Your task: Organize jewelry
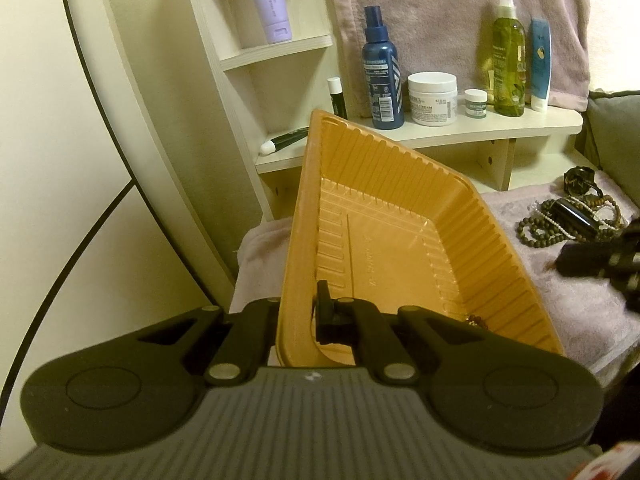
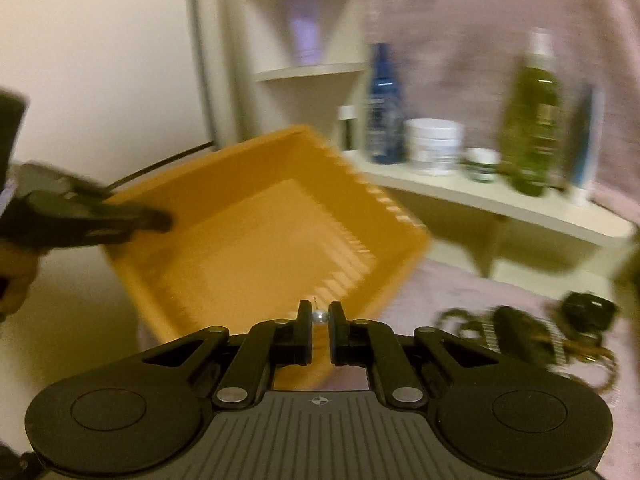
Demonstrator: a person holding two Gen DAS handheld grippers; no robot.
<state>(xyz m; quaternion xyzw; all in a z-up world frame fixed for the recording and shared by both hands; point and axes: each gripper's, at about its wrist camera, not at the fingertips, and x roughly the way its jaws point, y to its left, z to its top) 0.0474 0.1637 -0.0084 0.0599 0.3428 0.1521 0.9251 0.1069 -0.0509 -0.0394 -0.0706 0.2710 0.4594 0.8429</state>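
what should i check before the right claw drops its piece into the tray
1. Left claw clamped on the tray rim: ok, one finger inside the wall, one outside.
2. Tray open side facing the right claw: ok, tilted toward it.
3. Piece held in right claw: ok, a small silver bead sits between the fingertips; what hangs from it, cannot tell (blur).
4. Right claw over the tray: not ok, its tips are just at the near rim.
5. Room in the tray: ok, floor mostly bare, only some beads at the near corner.
6. Remaining jewelry pile clear of the path: ok, on the towel to the right.
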